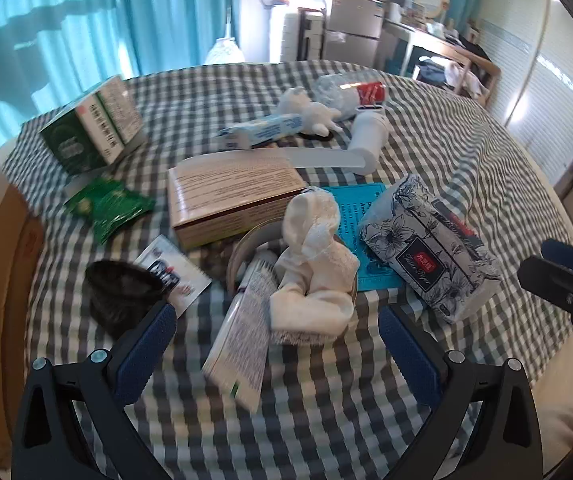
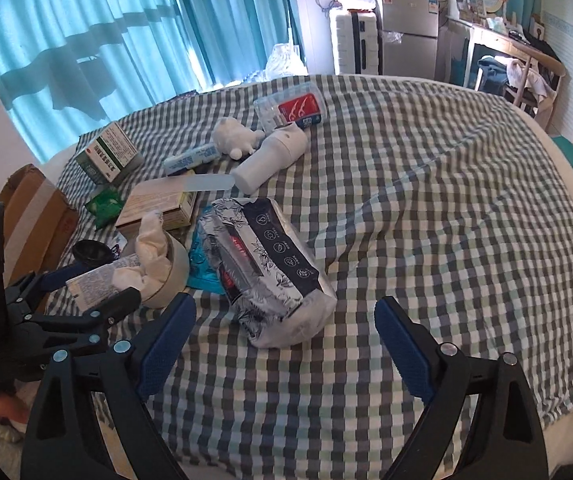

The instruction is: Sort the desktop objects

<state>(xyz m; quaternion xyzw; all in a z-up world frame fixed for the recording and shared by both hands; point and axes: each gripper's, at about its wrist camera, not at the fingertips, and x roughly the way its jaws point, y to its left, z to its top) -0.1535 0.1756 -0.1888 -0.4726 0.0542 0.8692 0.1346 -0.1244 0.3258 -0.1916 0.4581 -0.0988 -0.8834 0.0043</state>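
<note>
Over a round tabletop (image 2: 426, 200) draped in a green-and-grey checked cloth, both tongs hang spread wide and hold nothing. Just ahead of the left tongs (image 1: 276, 334) lies a cluttered pile: a white sock (image 1: 316, 264) slumped across a tape roll (image 1: 242, 252), with a long printed box (image 1: 242, 340) tilted between the blue pads. Ahead and to the right of those tongs sits a floral tissue pack (image 1: 430, 248), partly covering a teal card (image 1: 356, 236). A tan carton (image 1: 226, 200) lies straight ahead beyond the sock, a green sachet (image 1: 106, 206) and a green-and-white medicine box (image 1: 94, 128) farther ahead to the left. A dark bowl-like object (image 1: 120, 294), blurred at this range, rests beside the left pad. Farther off are a toothpaste box (image 1: 262, 130), a small white plush toy (image 1: 306, 108), a white bottle (image 1: 368, 130) on its side and a clear floss-pick tub (image 2: 290, 110). The right tongs (image 2: 284, 338) hover over bare cloth, the tissue pack just ahead between the pads, the left tongs visible at their left
</note>
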